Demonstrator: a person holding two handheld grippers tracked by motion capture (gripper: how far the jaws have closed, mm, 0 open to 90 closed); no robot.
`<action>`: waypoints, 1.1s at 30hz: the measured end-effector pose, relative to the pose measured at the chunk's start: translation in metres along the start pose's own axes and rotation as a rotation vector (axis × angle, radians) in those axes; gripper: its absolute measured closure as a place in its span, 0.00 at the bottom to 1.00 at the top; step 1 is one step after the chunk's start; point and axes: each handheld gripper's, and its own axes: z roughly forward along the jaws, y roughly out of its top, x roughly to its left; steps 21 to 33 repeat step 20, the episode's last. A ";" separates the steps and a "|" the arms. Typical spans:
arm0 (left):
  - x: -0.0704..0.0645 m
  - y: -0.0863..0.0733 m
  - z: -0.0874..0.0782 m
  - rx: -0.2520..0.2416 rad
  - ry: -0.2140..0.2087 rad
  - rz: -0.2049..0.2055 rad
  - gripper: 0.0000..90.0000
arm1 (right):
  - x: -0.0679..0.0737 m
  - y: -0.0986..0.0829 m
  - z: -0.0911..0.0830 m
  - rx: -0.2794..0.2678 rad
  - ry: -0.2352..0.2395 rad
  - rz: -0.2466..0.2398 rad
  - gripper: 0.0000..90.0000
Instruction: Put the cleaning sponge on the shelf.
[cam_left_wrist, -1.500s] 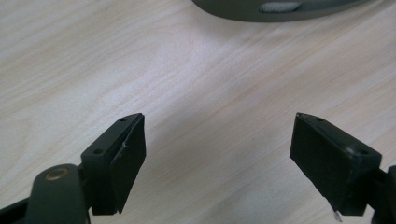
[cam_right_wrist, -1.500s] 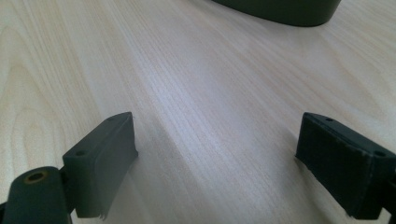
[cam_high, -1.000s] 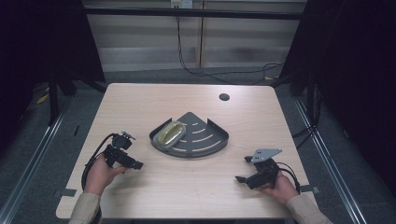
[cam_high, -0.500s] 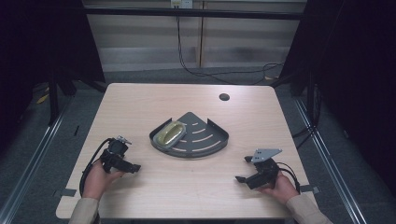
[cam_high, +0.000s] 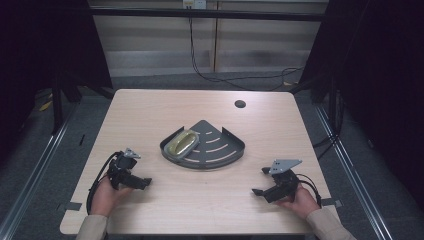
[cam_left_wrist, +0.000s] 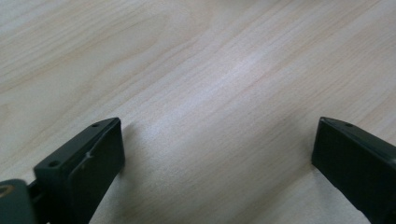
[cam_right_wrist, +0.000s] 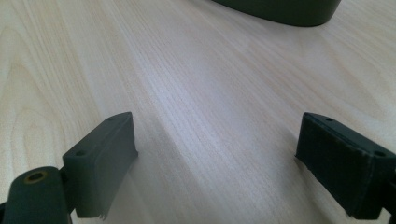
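Soap dish (cam_high: 183, 144), a yellowish oval piece, lies in the left rear part of the dark corner tray (cam_high: 220, 157) at the middle of the tabletop (cam_high: 150, 110). Its long axis runs on a slant, from the near left toward the far right in the high view.

Both grippers rest low near the front edge. The left gripper (cam_high: 142, 182) has its jaws released, with bare wood between them in the left gripper view (cam_left_wrist: 215, 154). The right gripper (cam_high: 257, 192) is likewise spread wide and holding nothing; in the right gripper view the tray's curved front wall (cam_right_wrist: 280, 11) sits ahead, well apart from the jaws.

From the left gripper the dish lies forward and to the right, past the tray's left wall. From the right gripper it lies forward and to the left, across the whole tray. By my judgement the left hand (cam_high: 105, 195) is the nearer of the 2, so a reach for the dish would probably fall to it, closing across the dish's short width.
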 end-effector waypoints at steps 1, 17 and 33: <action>0.000 -0.001 0.000 -0.013 0.002 -0.004 0.00 | 0.000 0.000 0.000 0.000 0.000 0.000 0.13; 0.007 -0.022 0.002 -0.194 -0.030 0.051 0.00 | 0.000 0.000 0.000 0.000 0.000 0.001 0.13; 0.007 -0.021 0.002 -0.186 -0.030 0.051 0.00 | 0.000 0.000 0.000 0.000 0.000 0.001 0.13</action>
